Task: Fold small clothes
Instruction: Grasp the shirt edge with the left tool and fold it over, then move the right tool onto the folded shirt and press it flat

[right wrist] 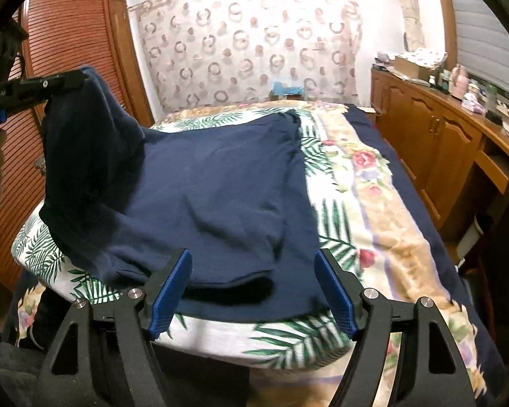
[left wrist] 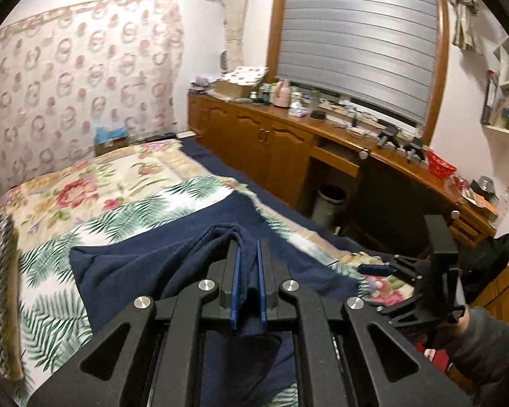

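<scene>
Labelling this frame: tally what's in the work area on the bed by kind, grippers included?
Navy garment: 1
Palm-print cloth under it: 1
Floral bedspread: 1
Grippers: 2, the left gripper shut on the garment, the right gripper open
Total: 5

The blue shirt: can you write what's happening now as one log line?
left hand-held gripper: shut on navy garment, corner lifted | right hand-held gripper: open at hem | bed

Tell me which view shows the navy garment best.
The right wrist view: the navy garment lies spread over the bed, one corner lifted by the left gripper. The left wrist view shows only bunched cloth around that gripper.
</scene>
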Available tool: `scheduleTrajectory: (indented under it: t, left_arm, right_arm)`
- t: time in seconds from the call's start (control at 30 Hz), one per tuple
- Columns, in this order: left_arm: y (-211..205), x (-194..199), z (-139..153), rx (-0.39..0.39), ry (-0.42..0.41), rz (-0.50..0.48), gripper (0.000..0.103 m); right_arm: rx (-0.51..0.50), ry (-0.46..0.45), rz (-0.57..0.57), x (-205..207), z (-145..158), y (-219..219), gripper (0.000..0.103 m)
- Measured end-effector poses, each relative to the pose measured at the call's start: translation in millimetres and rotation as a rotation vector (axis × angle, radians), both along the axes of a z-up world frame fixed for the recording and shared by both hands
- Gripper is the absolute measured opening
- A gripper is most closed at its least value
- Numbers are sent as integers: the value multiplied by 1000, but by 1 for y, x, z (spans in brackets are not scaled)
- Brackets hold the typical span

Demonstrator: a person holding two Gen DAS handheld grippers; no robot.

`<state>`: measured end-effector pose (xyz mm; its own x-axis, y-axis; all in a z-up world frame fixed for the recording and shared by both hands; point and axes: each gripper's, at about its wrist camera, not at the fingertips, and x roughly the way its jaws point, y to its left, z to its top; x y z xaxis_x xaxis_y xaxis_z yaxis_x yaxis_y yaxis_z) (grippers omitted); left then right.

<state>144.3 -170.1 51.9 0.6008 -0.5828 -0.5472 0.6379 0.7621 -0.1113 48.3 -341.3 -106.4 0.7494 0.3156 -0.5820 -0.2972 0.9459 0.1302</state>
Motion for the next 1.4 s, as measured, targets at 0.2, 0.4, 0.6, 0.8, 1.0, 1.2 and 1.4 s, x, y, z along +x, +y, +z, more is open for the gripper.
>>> scheduleTrajectory:
  t: [0.2,0.4,0.6,0.8,1.0,1.2,1.4]
  left_arm:
    - [-35,-12,14,-6,-9,-89,10]
    - [-54,-12,9,14,16,-115,10]
    - [-54,-14,-3,59,8,-105,33]
    - [-25,-13,-7,43,7,-51,51]
    - [11,-10,-29,68,4,52,76]
    - [51,-6,-60,76,48,171,76]
    - [87,-7,-82,54,88,286,76]
  right_arm:
    - [13,-6,-27,-12,1,-5,76]
    - [17,-4,-37,-16,1,-6,76]
    - [15,8,-42,-13,1,-8,76]
    - [18,8,-48,-7,7,-12,76]
    - [19,-2,-42,-5,7,-11,76]
    - [9,-9,-17,1,12,-2,76]
    - [-22,-31,36,12,20,17,76]
